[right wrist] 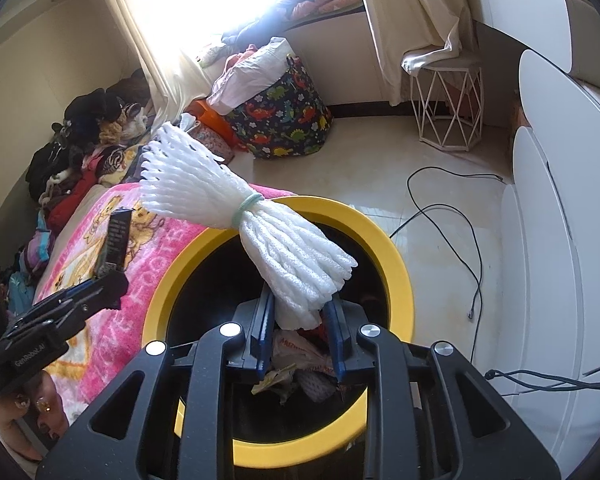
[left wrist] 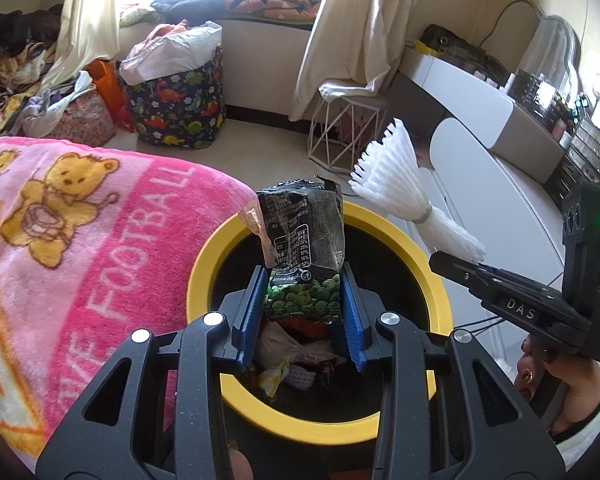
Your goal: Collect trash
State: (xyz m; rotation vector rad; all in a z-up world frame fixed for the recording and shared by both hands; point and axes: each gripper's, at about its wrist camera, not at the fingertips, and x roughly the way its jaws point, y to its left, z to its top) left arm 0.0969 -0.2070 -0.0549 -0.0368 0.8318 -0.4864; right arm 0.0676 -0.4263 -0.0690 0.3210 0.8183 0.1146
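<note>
Both grippers are parked over the yellow-rimmed trash bin [left wrist: 204, 256] right now, each one loaded. My left gripper [left wrist: 303, 300] has its blue fingers [left wrist: 249, 312] clamped on the lower edge of a green pea snack wrapper [left wrist: 304, 248], which stands upright above the bin's opening, so letting go should drop it straight in. The right gripper [right wrist: 300, 322] has its fingers pinched on the tail end of a white foam fruit-net bundle [right wrist: 236, 204] (tied round the middle with a pale green band), and the flared end leans up and away past the far rim. I'd guess that one needs a bit more care, since the long end overhangs the rim and could tip out toward the pink teddy-bear blanket [left wrist: 80, 240] beside the bin. The bin already holds crumpled wrappers [left wrist: 284, 356] at the bottom, so I reckon we're well into the job. Next move as I see it: open both and let them fall.
</note>
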